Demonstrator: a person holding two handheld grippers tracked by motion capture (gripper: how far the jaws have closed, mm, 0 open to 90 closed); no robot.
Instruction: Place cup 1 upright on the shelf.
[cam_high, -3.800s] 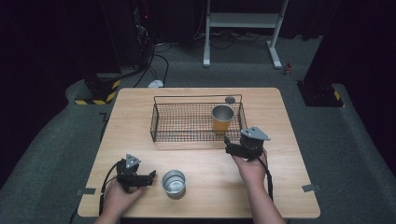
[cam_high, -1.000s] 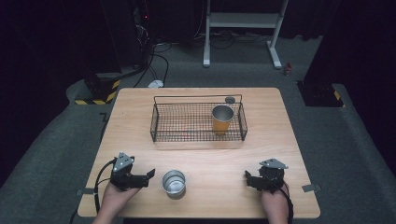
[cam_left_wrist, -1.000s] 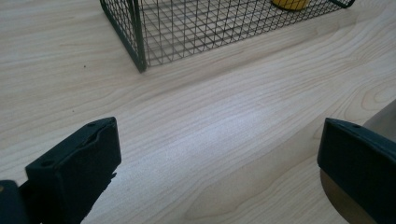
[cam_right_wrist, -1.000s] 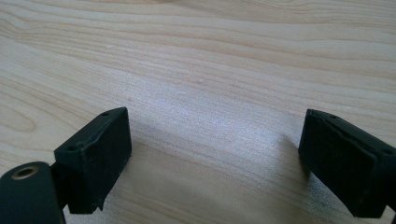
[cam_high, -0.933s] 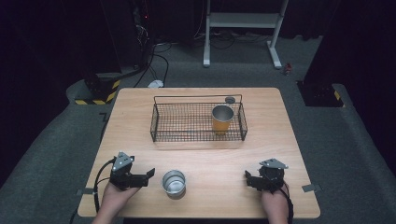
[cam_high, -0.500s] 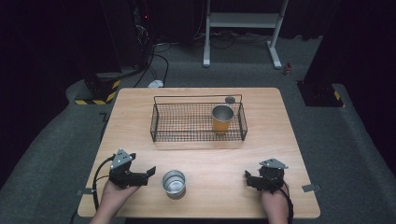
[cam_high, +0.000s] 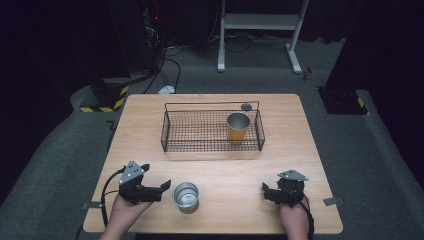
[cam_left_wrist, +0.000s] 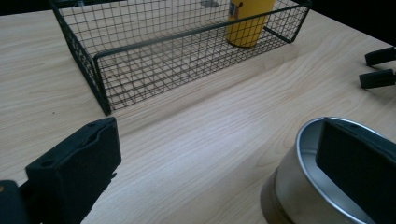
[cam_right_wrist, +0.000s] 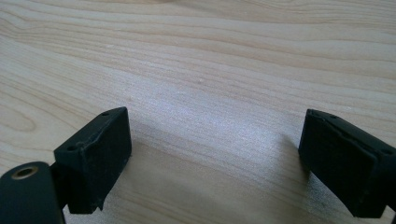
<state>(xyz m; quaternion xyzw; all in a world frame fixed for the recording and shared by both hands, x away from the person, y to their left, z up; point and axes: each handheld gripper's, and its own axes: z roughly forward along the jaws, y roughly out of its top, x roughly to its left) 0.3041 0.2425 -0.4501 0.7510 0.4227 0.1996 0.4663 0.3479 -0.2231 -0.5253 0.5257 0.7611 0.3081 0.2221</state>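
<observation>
Two grippers low over the table (cam_high: 215, 172), both at the near edge, well apart from each other. Left gripper (cam_high: 163, 187) at the near left, held in a hand (cam_high: 126, 207), jaws wide apart and holding nothing. Steel cup (cam_high: 185, 195) standing upright just beside it, mouth up, empty inside as far as visible. Seen from the left gripper view (cam_left_wrist: 224, 158): one jaw in front of the cup (cam_left_wrist: 317, 182) rim, over the opening; the other jaw far off on the bare wood. Touching the rim or not: cannot tell. Right gripper (cam_high: 265, 192) at the near right, in the other hand (cam_high: 294, 220), resting close to the wood, tips pointing toward the middle of the table. Seen from the right gripper view (cam_right_wrist: 212, 163): jaws wide open, bare table (cam_right_wrist: 210, 70) between them, nothing held. Also seen at the right edge of the left gripper view as two small black tips (cam_left_wrist: 378, 67).

Farther back, wire basket (cam_high: 190, 142) in the middle of the table, well apart from both grippers. Yellow cup (cam_high: 238, 127) upright inside the basket, at its right end, close to the right wall. Same basket (cam_left_wrist: 93, 60) and yellow cup (cam_left_wrist: 247, 23) visible in the left gripper view. Small grey round thing (cam_high: 246, 106) on the table just behind the basket; too small to tell what.
</observation>
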